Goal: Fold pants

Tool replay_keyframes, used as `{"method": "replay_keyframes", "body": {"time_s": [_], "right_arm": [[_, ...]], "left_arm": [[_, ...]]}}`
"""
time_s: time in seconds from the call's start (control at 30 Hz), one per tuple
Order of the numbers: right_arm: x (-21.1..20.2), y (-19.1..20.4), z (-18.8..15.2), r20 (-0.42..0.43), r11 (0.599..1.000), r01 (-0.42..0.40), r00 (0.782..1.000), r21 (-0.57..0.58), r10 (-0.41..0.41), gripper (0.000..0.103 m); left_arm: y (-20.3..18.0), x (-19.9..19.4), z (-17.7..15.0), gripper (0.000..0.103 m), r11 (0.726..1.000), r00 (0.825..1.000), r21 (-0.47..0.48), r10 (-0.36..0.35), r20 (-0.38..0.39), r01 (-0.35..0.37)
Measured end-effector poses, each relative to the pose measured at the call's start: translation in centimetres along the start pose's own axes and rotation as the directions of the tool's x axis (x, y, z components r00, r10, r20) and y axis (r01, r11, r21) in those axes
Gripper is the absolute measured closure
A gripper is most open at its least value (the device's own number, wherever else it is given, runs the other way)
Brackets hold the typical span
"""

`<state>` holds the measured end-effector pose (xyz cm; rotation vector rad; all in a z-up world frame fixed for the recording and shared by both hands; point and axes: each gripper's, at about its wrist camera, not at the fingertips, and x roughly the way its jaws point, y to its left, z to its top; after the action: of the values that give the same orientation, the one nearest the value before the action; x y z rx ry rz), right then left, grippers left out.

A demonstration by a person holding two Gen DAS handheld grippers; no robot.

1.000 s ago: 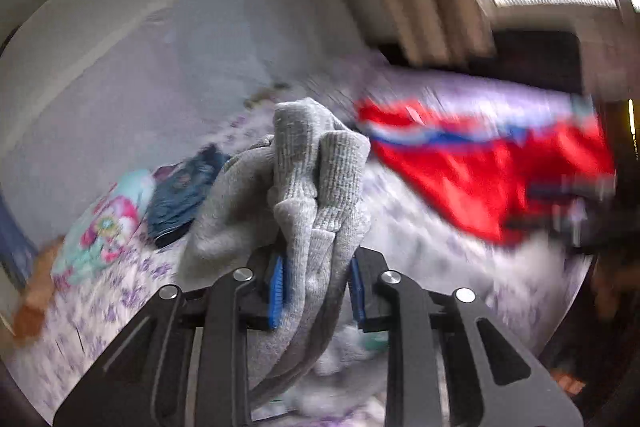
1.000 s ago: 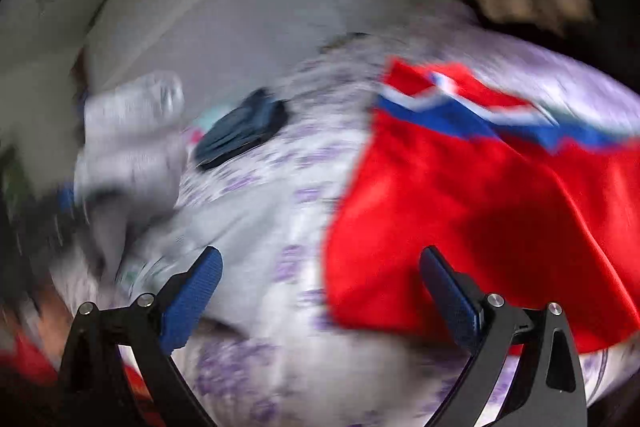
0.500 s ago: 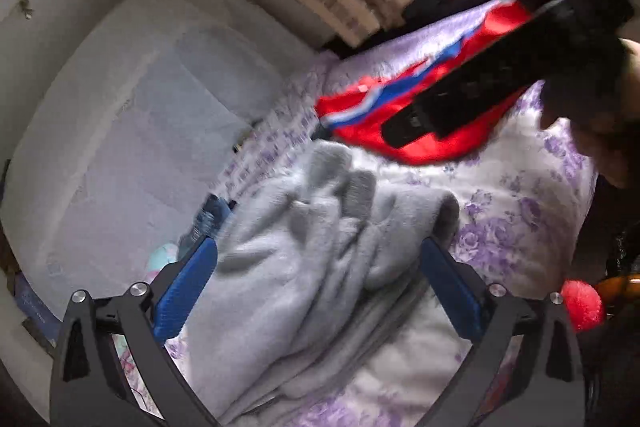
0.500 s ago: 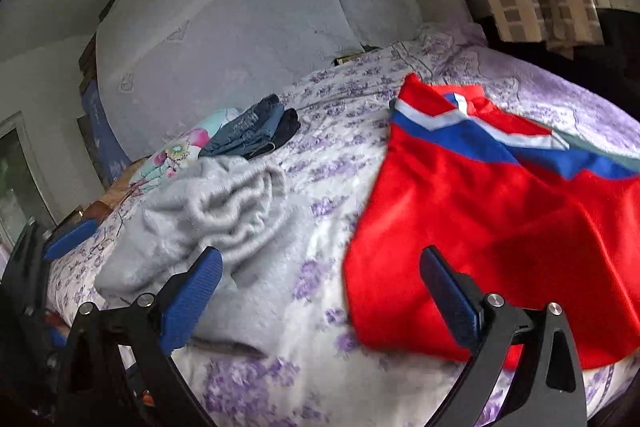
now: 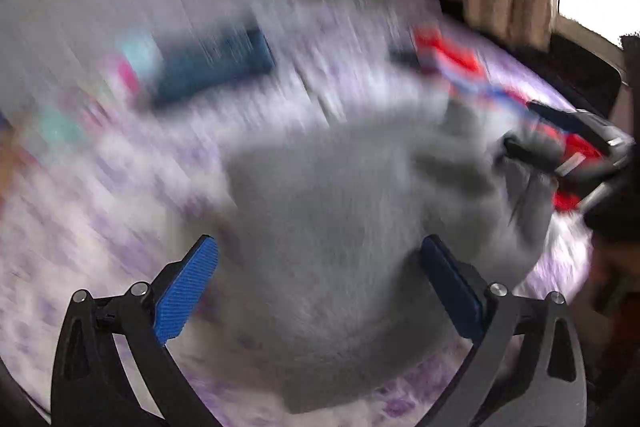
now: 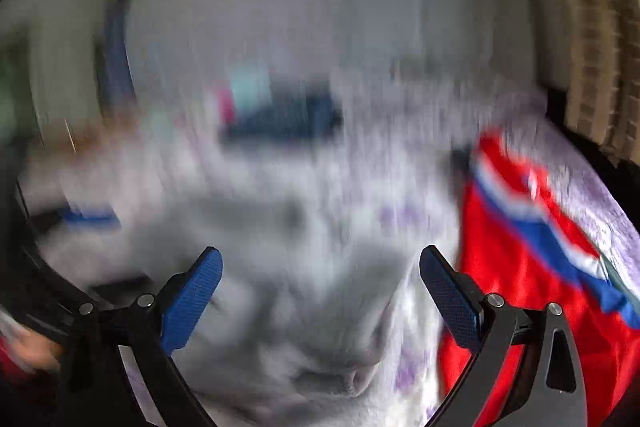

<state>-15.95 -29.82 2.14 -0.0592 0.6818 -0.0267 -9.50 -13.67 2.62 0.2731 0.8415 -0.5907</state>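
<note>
While both views are smeared by motion blur, the left claw (image 5: 318,287) shows its blue pads spread wide with nothing between them, hovering over the grey pants (image 5: 360,211), which lie in a rumpled heap on the bed (image 5: 80,227) with its purple-flowered cover. The right claw (image 6: 320,291) is likewise spread wide and empty above the same grey pants (image 6: 312,307); in the left view it appears at the far right edge, near the pants' upper right corner, though whether it touches the cloth cannot be told. Just to the right of the pants lies a red garment (image 6: 540,287) with white and blue stripes, spread flat on the bed cover. Farther back sit a folded dark blue garment (image 5: 216,63) and, beside it, a teal and pink item (image 5: 132,59), too blurred to identify.
</note>
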Motion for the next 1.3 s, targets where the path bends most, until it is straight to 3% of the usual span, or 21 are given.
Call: {"method": "replay_keyframes", "body": {"time_s": [0.03,0.07,0.1,0.13,0.2,0.27,0.33,0.47,0.63,0.7,0.77,0.87,1.0,1.03,1.07,1.1,1.23,1.3], "right_arm": [[2.1,0.4,-1.5,-0.065,0.999,-0.010,0.998,-0.032,0.008,0.003],[2.3,0.0,-2.3,-0.020,0.999,-0.051,0.999,0.006,0.051,0.003],[2.4,-1.5,-2.8,-0.026,0.987,-0.126,0.991,0.101,0.129,0.003],[2.5,-2.2,-2.9,-0.047,0.974,-0.168,0.983,0.149,0.177,0.003],[2.4,-2.1,-2.7,-0.040,0.974,-0.182,0.981,0.133,0.188,0.003],[1.6,-1.1,-1.9,-0.025,0.984,-0.144,0.989,0.101,0.147,0.003],[-0.8,0.0,-0.1,0.062,0.989,-0.140,0.989,0.051,0.137,0.003],[-4.7,0.9,3.2,0.213,0.981,-0.196,0.959,0.015,0.188,0.003],[-3.8,5.2,6.3,0.192,0.975,-0.126,0.968,-0.185,0.161,0.003],[-2.9,7.5,7.1,0.168,0.956,-0.124,0.971,-0.266,0.172,0.014],[-2.0,10.0,8.3,0.125,0.921,-0.108,0.978,-0.374,0.166,0.017],[-4.0,11.1,9.8,0.190,0.907,-0.055,0.971,-0.417,0.147,0.016],[-2.6,13.1,10.4,0.081,0.883,-0.167,0.971,-0.439,0.224,0.017],[-1.6,14.1,10.1,0.042,0.867,-0.181,0.973,-0.465,0.226,0.019],[-0.4,14.9,9.7,0.005,0.852,-0.191,0.975,-0.488,0.222,0.032],[1.2,15.8,9.3,-0.046,0.837,-0.206,0.976,-0.508,0.212,0.035],[4.7,17.0,8.8,-0.124,0.822,-0.236,0.972,-0.519,0.201,0.038],[5.2,17.1,8.9,-0.131,0.820,-0.247,0.969,-0.516,0.209,0.066]], "left_arm": [[0.0,1.6,-0.8,0.004,1.000,0.999,-0.006,-0.020,-0.035,0.020],[0.3,2.1,-1.6,0.004,0.999,0.999,-0.029,-0.044,-0.014,0.044],[1.3,2.1,-2.8,0.004,0.987,0.992,-0.105,-0.121,0.038,0.124],[2.1,2.2,-3.5,0.004,0.972,0.984,-0.152,-0.176,0.034,0.179],[3.7,2.4,-4.7,0.004,0.929,0.959,-0.237,-0.276,0.069,0.284],[3.0,2.0,-5.2,0.004,0.947,0.967,-0.204,-0.235,0.094,0.250],[2.9,1.7,-5.6,0.004,0.950,0.970,-0.204,-0.217,0.114,0.236],[3.6,1.3,-6.0,0.004,0.937,0.961,-0.229,-0.236,0.140,0.264],[2.3,1.1,-6.0,0.004,0.957,0.970,-0.204,-0.173,0.169,0.206],[1.8,0.8,-6.2,0.004,0.964,0.972,-0.190,-0.150,0.181,0.184],[1.3,0.5,-6.2,0.004,0.975,0.974,-0.160,-0.121,0.194,0.153],[0.5,0.1,-6.6,0.004,0.986,0.973,-0.128,-0.081,0.218,0.110],[0.5,0.1,-6.8,0.004,0.984,0.970,-0.132,-0.084,0.227,0.116],[0.7,0.1,-6.9,0.004,0.984,0.970,-0.132,-0.085,0.228,0.117],[0.7,0.1,-6.9,0.004,0.985,0.969,-0.130,-0.082,0.231,0.114],[0.5,0.0,-7.0,0.004,0.986,0.969,-0.127,-0.075,0.235,0.108],[0.7,0.0,-7.1,0.004,0.983,0.969,-0.140,-0.083,0.232,0.118],[1.1,0.1,-7.1,0.004,0.978,0.969,-0.152,-0.106,0.225,0.142]]}}
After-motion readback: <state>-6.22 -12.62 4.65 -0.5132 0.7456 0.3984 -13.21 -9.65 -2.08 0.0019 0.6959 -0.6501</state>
